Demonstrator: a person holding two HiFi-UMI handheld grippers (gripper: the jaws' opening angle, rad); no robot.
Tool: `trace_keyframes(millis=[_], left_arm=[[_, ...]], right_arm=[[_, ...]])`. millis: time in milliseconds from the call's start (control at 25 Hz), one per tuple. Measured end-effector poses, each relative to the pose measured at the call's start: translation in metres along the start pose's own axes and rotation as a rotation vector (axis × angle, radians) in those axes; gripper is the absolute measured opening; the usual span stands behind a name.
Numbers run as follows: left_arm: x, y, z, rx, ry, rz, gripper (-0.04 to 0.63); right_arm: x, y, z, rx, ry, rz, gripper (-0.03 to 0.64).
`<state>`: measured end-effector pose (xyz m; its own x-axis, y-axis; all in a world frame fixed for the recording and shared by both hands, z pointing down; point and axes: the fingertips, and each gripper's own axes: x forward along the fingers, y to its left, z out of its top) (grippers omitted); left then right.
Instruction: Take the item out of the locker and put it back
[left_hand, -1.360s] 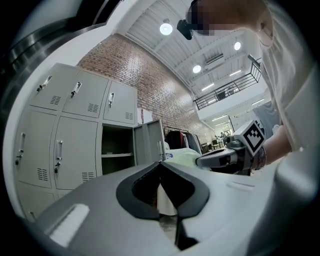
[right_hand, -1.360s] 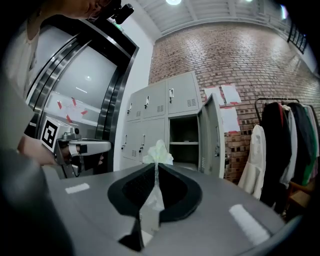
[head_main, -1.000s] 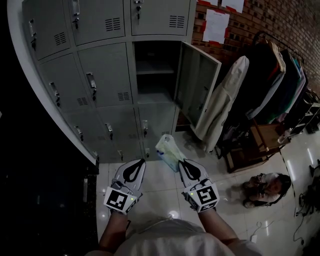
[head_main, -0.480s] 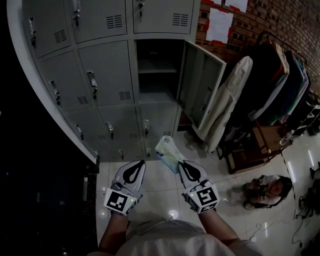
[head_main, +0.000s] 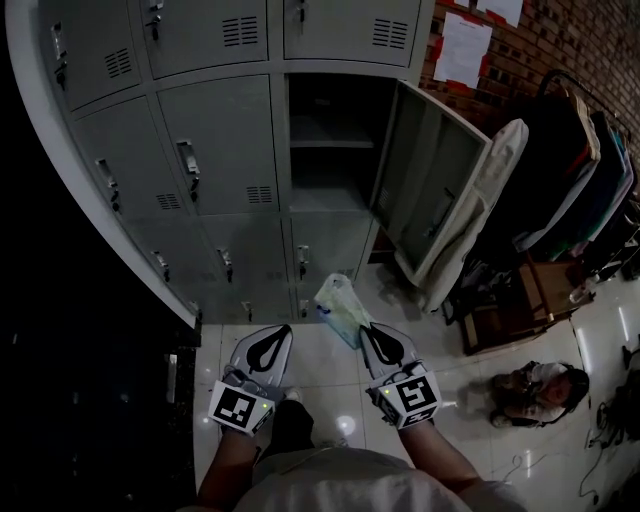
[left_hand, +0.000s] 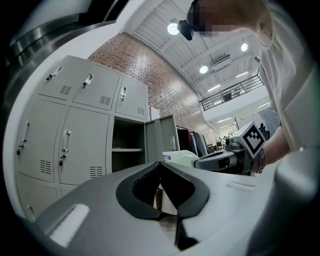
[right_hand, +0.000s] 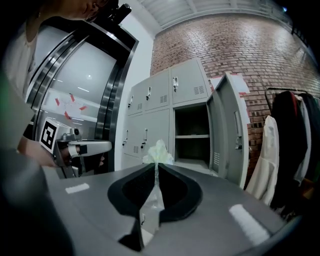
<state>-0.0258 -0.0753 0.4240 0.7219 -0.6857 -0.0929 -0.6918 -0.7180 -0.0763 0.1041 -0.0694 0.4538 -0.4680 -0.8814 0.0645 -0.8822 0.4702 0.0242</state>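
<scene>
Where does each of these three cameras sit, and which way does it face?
Head view: on the person's head, looking steeply down at lockers, both forearms and the left gripper and right gripper.
Left gripper view: rides the left gripper, looks along its closed jaws toward the open locker; right gripper beside.
Right gripper view: rides the right gripper, looks along jaws pinching a plastic bag; left gripper beside.
All three show the open locker.

A: Where's the open compartment (head_main: 330, 150)?
B: In the locker bank (head_main: 215, 140) ahead, door (head_main: 430, 190) swung right; clothes rack (head_main: 585, 160) right of the door.
A: And the bag (head_main: 338, 305)?
B: Before the lockers, at the fingers of the right gripper (head_main: 366, 327); left gripper (head_main: 285, 327) beside, to its left.
</scene>
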Motion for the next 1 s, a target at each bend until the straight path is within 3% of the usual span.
trace_keyframes(millis=[520, 1000], left_arm=[[0.097, 0.154, 0.011, 0.033, -0.066, -0.124, -0.025], [0.162, 0.190, 0.010, 0.036, -0.091, -0.161, -0.025]], right_arm=[[0.161, -0.047, 0.053, -0.039, -0.093, -0.112, 0.018], [0.207, -0.092, 0.072, -0.054, -0.131, -0.142, 0.018]])
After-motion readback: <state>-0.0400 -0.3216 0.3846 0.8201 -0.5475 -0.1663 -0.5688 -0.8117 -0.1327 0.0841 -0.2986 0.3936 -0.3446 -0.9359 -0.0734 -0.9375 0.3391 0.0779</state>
